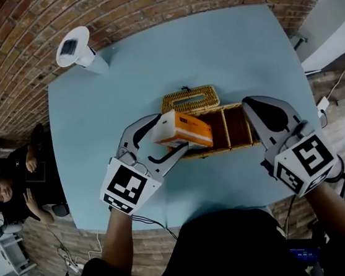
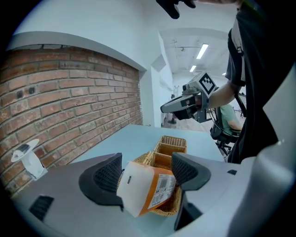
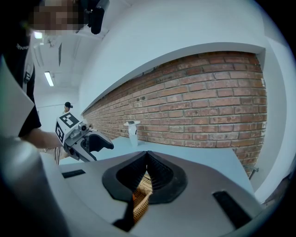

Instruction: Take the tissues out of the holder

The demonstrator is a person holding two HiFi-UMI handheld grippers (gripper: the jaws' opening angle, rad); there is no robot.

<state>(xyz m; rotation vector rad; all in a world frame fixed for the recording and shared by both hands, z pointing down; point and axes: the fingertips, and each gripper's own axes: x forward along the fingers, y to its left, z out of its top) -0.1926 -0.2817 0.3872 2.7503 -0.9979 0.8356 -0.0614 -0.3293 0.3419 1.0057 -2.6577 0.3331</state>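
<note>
Open worktop (image 1: 232,54) surrounds the wicker holder (image 1: 218,148) and its lid (image 1: 193,99); the left gripper (image 1: 166,138) and right gripper (image 1: 251,108) hang over its 2 ends; a white stand (image 1: 77,51) sits far left.

a: where does the head view look from?
b: high above the blue table (image 1: 232,54), facing steeply down, farther off than the others.
a: and the two gripper views?
b: each sits low and close behind its own jaws. the left gripper view faces the right gripper (image 2: 166,107), and the right gripper view faces back at the left gripper (image 3: 104,144).
a: anything shared?
b: all three take in the wicker holder (image 1: 224,125) and the brick wall (image 2: 69,102).
</note>
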